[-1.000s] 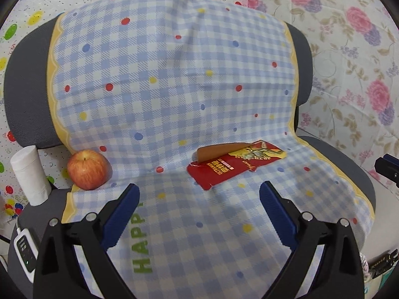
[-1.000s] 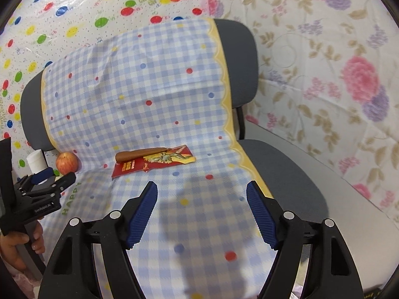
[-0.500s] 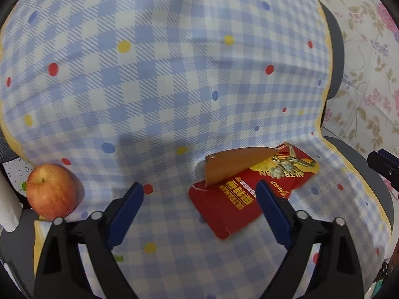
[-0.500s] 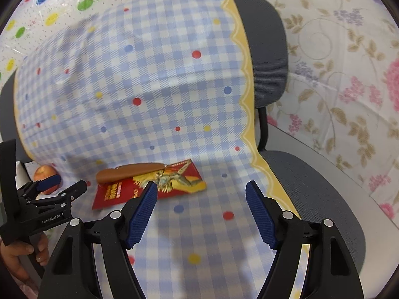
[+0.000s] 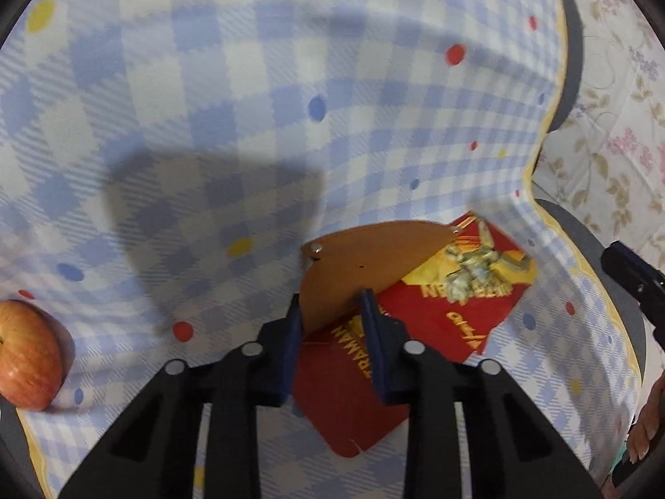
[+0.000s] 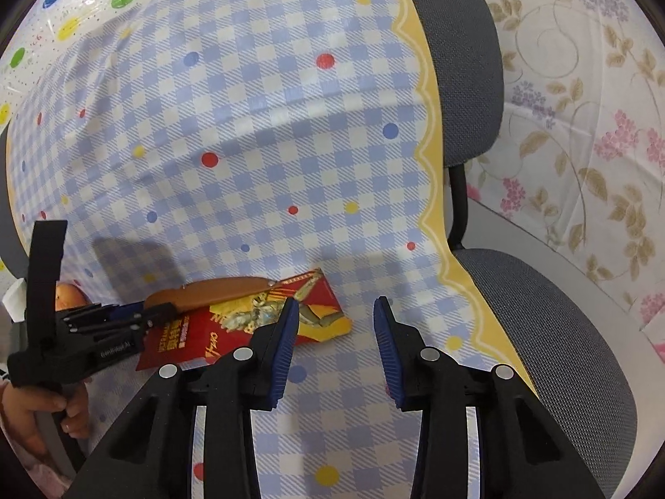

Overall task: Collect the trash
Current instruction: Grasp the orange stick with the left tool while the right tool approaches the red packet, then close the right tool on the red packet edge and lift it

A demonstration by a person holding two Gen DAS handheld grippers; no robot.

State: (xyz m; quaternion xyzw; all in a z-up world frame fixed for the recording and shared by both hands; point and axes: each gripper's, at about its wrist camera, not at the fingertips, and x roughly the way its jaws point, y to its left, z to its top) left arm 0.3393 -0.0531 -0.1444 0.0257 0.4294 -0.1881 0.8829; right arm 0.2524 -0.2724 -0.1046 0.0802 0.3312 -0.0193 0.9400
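Note:
A red and yellow snack wrapper [image 5: 449, 316] lies on the checked cloth over the chair seat, its brown inner flap [image 5: 365, 258] folded up. My left gripper [image 5: 332, 312] has its fingers closed around the lower edge of that flap. In the right wrist view the wrapper [image 6: 249, 324] lies left of centre, with the left gripper [image 6: 158, 314] at its brown flap. My right gripper [image 6: 334, 320] is open and empty, just right of the wrapper's yellow end.
A red apple [image 5: 29, 353] sits at the seat's left edge, partly hidden in the right wrist view [image 6: 66, 295]. The grey office chair [image 6: 457, 62] carries the checked cloth [image 6: 249, 124]. Floral sheeting [image 6: 582, 124] hangs to the right.
My left gripper moved forward onto the wrapper and closed on its brown flap. My right gripper moved closer to the wrapper and its fingers narrowed somewhat.

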